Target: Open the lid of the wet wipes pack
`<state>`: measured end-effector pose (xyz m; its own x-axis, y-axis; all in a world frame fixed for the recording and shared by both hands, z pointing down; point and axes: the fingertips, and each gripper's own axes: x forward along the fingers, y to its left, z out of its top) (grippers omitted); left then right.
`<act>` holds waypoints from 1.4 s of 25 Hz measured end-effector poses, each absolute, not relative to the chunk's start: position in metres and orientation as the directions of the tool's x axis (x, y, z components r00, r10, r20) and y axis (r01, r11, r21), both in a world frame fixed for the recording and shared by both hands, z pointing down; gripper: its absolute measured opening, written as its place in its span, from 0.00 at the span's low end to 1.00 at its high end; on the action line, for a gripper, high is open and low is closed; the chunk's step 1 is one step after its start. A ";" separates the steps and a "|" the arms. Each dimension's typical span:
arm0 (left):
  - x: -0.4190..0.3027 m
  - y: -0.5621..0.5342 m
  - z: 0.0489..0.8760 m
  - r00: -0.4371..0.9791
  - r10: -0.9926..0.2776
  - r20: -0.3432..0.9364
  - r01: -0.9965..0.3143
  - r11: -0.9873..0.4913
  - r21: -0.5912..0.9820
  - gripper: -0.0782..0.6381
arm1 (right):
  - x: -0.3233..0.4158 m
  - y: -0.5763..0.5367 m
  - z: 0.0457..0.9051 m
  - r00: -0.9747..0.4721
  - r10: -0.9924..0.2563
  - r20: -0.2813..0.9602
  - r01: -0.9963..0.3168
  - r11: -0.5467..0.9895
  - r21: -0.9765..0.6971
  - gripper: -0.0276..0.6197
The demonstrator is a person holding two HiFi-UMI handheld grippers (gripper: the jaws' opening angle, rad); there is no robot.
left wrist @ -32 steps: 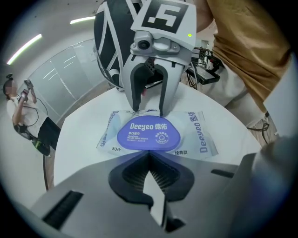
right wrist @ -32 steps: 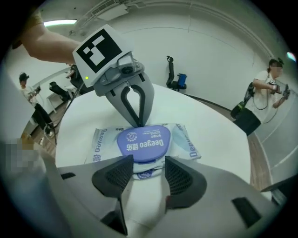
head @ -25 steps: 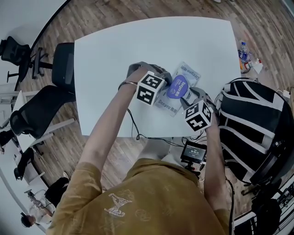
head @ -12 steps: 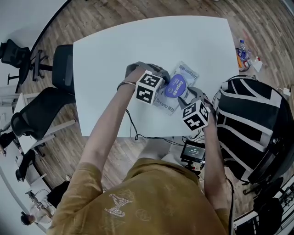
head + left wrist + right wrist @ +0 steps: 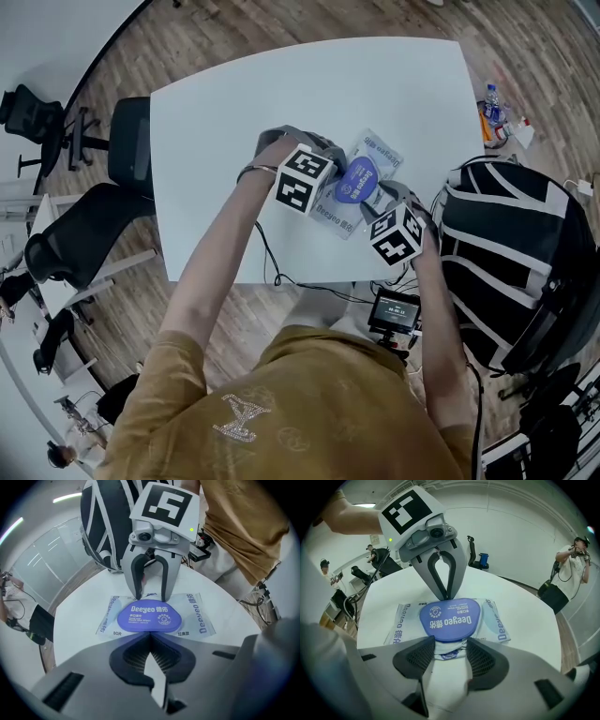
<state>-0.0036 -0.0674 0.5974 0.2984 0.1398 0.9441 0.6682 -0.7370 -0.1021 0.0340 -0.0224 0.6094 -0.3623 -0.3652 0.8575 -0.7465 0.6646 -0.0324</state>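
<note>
The wet wipes pack [image 5: 379, 150] lies flat near the front edge of the white tabletop [image 5: 281, 94], pale blue film printed "Deeyeo", its rounded violet-blue lid [image 5: 150, 617] down. The left gripper [image 5: 150, 637] is clenched, tips at one lid edge. The right gripper [image 5: 450, 644] is spread, straddling the opposite edge.

"Deeyeo" on the blue lid [image 5: 149, 617]

A white tabletop [image 5: 234, 112] is set on a wood-plank floor [image 5: 281, 23]. Black office chairs [image 5: 70, 239] are ranged along its left side, and a black, white-striped object [image 5: 511, 262] is seen at its right. White walls [image 5: 511, 527] are lit by a ceiling strip light [image 5: 65, 498].
</note>
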 end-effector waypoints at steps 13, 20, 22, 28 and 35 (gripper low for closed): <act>0.001 -0.062 0.584 0.286 0.116 0.951 0.704 -0.699 -0.127 0.12 | 0.033 -0.021 0.611 -0.370 -0.356 0.858 -0.748 0.661 -0.049 0.38; 0.002 -0.061 0.580 0.264 0.111 0.958 0.718 -0.686 -0.119 0.12 | 0.033 -0.021 0.611 -0.365 -0.352 0.862 -0.751 0.659 -0.049 0.38; 0.002 -0.059 0.579 0.251 0.114 0.961 0.726 -0.679 -0.109 0.12 | 0.033 -0.020 0.611 -0.365 -0.351 0.862 -0.751 0.659 -0.049 0.38; 0.004 -0.057 0.577 0.226 0.111 0.968 0.748 -0.657 -0.099 0.12 | 0.034 -0.020 0.611 -0.363 -0.355 0.861 -0.752 0.657 -0.046 0.38; 0.007 -0.054 0.572 0.219 0.110 0.969 0.755 -0.649 -0.097 0.12 | 0.035 -0.020 0.612 -0.362 -0.362 0.859 -0.764 0.643 -0.051 0.38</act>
<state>0.0068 -0.0543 0.5722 0.2194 0.1103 0.9694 0.7547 -0.6488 -0.0970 0.0347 -0.0198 0.6118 -0.3621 -0.3624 0.8588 -0.7643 0.6429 -0.0509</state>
